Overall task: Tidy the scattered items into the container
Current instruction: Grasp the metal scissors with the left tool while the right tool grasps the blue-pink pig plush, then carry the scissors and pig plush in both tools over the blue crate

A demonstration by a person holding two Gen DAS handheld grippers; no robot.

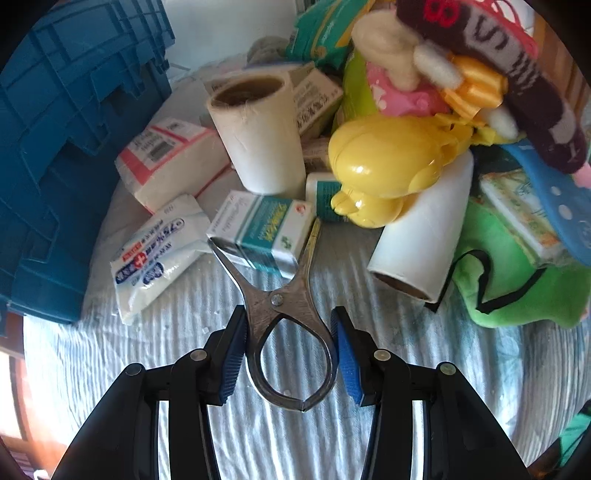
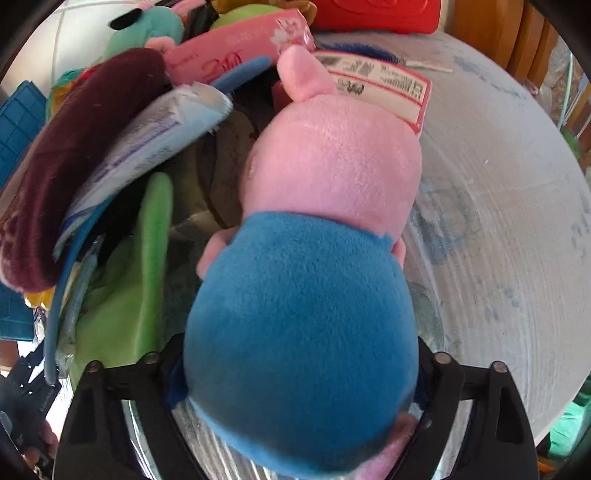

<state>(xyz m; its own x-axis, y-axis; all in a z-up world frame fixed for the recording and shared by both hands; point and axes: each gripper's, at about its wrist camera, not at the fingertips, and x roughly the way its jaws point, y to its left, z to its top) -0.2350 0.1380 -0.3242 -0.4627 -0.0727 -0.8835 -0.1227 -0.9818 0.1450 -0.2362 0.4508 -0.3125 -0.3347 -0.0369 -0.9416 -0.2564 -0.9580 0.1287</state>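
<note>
Steel scissors (image 1: 280, 291) lie on the striped cloth, their blades spread around a teal and white medicine box (image 1: 262, 229). My left gripper (image 1: 289, 312) is shut on the scissors' handle loop, with both blue pads against its sides. The blue crate (image 1: 74, 147) stands at the left. In the right wrist view a pink plush pig in a blue shirt (image 2: 303, 295) fills the space between the black fingers (image 2: 439, 365). My right gripper (image 2: 295, 373) is shut on its body, and the pads are hidden by the plush.
A pile lies behind the scissors: a white roll (image 1: 258, 136), tissue packets (image 1: 155, 254), a yellow plastic toy (image 1: 388, 162) and a green plush (image 1: 517, 288). Beside the pig are a maroon knit item (image 2: 74, 166), a pink packet (image 2: 236, 51) and a red box (image 2: 376, 14). Pale bedding (image 2: 498, 221) spreads right.
</note>
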